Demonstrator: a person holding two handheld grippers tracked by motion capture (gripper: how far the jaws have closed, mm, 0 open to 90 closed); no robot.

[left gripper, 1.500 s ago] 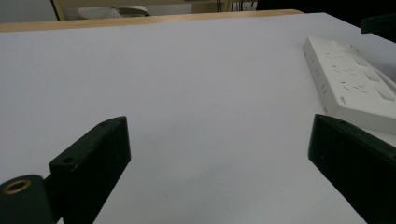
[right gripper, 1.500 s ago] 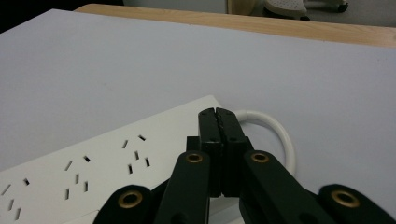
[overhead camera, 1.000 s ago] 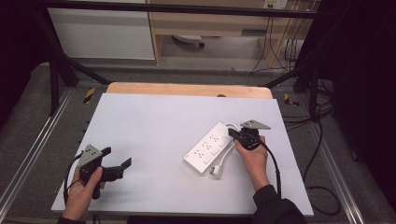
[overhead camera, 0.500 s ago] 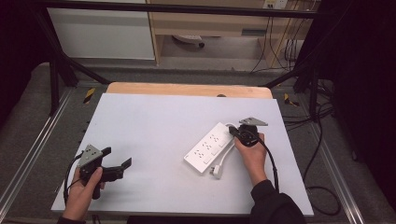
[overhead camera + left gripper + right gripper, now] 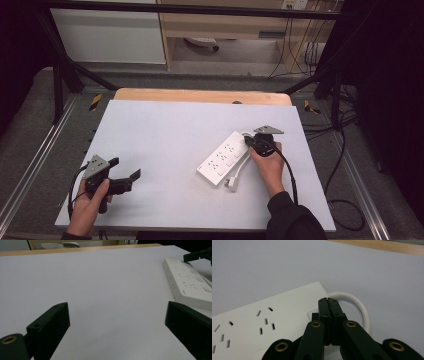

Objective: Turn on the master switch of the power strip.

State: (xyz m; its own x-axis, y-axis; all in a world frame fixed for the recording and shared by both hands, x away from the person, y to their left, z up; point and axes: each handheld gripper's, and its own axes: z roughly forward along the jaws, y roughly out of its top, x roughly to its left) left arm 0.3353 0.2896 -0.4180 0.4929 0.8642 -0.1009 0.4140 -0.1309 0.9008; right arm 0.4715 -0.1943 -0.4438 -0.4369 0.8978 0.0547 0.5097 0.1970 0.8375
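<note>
Pressing closed right gripper (image 5: 329, 300) tips onto cable end of white power strip (image 5: 224, 158) lying right of centre on table (image 5: 165, 135), barely shifted since before, likely working its switch; resting left gripper (image 5: 124, 171) open, idle.

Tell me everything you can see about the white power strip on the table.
The power strip is a long, flat, white block that looks like plastic, with rows of socket slots on its upper face. It lies flat and diagonal on the pale table, toward its right side. A white cable leaves its far end in a curve, and a white plug lies beside its near end. The right gripper, jaws shut together, is over the far end, apparently on a raised button; contact is not certain.
</note>
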